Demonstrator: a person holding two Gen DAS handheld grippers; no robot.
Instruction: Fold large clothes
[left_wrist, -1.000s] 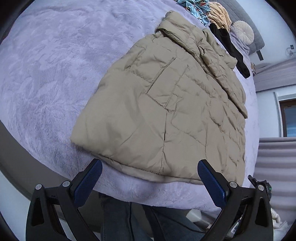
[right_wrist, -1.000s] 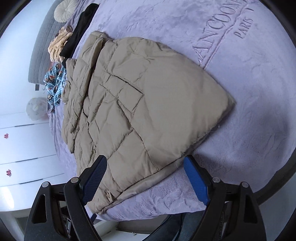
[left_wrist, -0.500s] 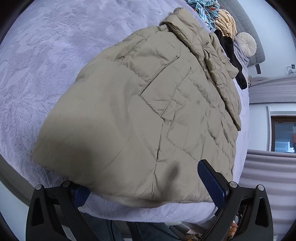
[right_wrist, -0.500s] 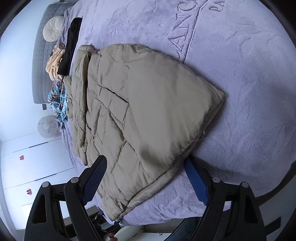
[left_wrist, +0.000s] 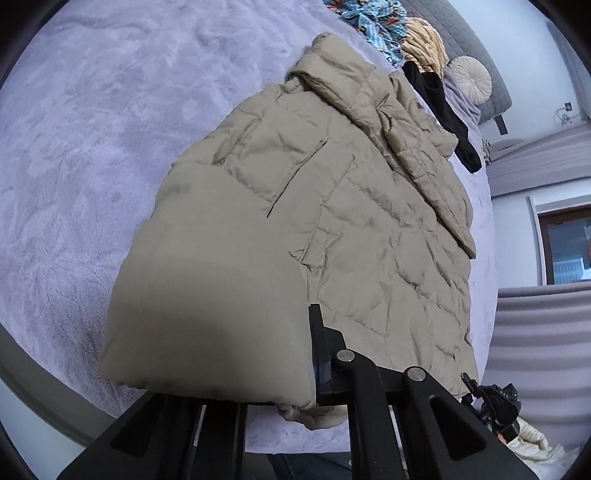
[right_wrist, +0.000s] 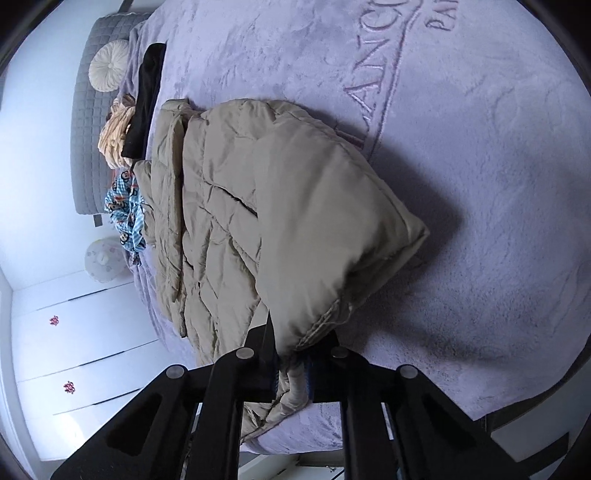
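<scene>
Lying on the lilac bed (left_wrist: 92, 155), near its front edge: a beige padded jacket (left_wrist: 332, 229), folded lengthwise, collar end toward the headboard (right_wrist: 86, 122), hem at the near edge. Left gripper (left_wrist: 310, 369) clenched on the jacket's hem, jaws just closed over the fabric, one black finger (left_wrist: 325, 354) showing on the right of the bunched cloth, the other hidden beneath it. Right gripper (right_wrist: 290, 373) likewise just closed and clamped on the hem, a fold of beige cloth pinched between both fingers, the nearby corner lifted off the bed and casting a shadow. Beyond the jacket, toward the headboard end of the bed: a black garment (right_wrist: 146, 99), a peach-coloured cloth (right_wrist: 114, 136), a blue patterned cloth (right_wrist: 125, 214), a round cream cushion (right_wrist: 109, 70). Raised lettering (right_wrist: 384, 62) on the bed cover past the jacket's far side. White drawers (right_wrist: 81, 332) off the bed's edge in the right wrist view.
</scene>
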